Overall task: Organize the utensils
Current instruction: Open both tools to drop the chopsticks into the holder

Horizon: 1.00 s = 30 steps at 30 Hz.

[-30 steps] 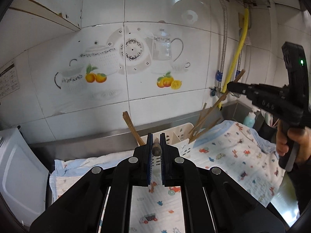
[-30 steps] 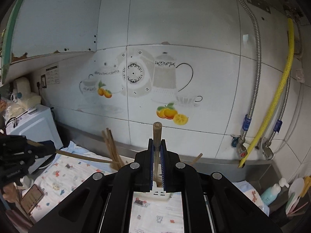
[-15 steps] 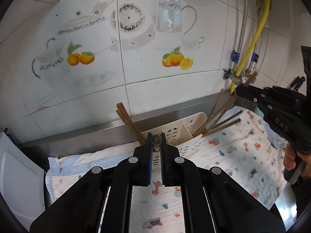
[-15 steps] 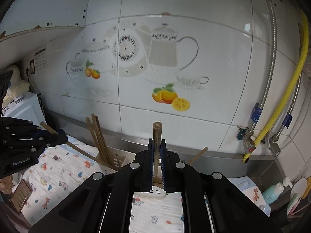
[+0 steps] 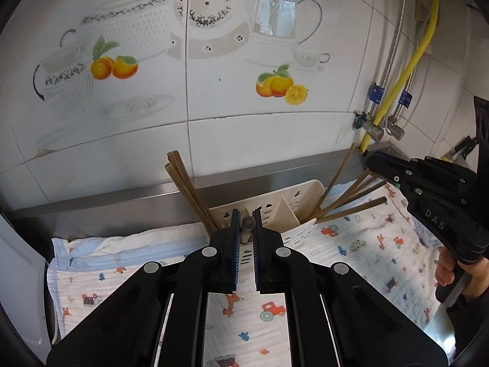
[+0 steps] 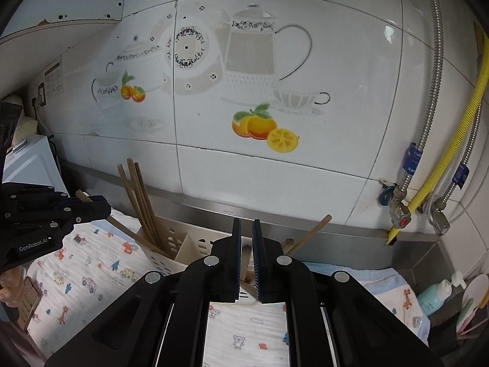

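A cream slotted utensil holder stands on the printed cloth against the steel backsplash; it also shows in the right wrist view. Several brown chopsticks stand in its left part and its right part. My left gripper is shut on a chopstick just above the holder's left part. My right gripper has its jaws a little apart, with a chopstick low between them over the holder's right part; grip unclear.
A printed cloth covers the counter. Yellow and metal hoses with valves hang at the right wall. A teal pump bottle stands at the far right. A white appliance stands at the left.
Both grippers have moved down and closer to the holder. The chopstick in my right gripper stood high above the jaws and now sits low between them. The left chopstick tip reaches the holder.
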Available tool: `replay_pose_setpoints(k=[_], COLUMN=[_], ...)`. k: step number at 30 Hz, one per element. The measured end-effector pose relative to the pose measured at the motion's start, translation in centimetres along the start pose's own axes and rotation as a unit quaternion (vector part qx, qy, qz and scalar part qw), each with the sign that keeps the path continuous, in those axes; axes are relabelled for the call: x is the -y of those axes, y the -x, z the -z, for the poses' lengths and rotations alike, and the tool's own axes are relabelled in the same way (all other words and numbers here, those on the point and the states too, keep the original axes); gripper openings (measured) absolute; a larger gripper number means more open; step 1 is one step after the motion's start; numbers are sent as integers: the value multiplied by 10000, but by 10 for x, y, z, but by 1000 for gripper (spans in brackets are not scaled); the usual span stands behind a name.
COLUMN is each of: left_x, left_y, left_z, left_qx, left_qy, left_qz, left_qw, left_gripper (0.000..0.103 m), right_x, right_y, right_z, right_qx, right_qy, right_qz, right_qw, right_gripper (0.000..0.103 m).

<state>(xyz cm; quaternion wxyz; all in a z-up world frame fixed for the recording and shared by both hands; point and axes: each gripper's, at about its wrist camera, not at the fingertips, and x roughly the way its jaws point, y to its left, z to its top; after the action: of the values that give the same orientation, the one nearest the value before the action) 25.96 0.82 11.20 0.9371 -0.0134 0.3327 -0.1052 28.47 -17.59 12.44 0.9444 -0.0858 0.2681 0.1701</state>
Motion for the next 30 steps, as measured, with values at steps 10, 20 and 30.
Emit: replay_pose_setpoints(k=[10, 20, 30], left_x=[-2, -2, 11], left_y=[23, 62, 83], left_z=[0, 35, 89], left_qx=[360, 772, 852], left_qy=[39, 106, -6], left_qz=[71, -34, -189], left_qw=[9993, 9970, 9962], left_gripper=[10, 38, 60], right_x=[-1, -11, -30], right_y=[18, 56, 84], right_z=[-1, 23, 73], right_qx=[185, 349, 381], right_qy=[0, 15, 32], right_qz=[11, -20, 61], right_qw=[9998, 9994, 9993], right_gripper=[23, 41, 60])
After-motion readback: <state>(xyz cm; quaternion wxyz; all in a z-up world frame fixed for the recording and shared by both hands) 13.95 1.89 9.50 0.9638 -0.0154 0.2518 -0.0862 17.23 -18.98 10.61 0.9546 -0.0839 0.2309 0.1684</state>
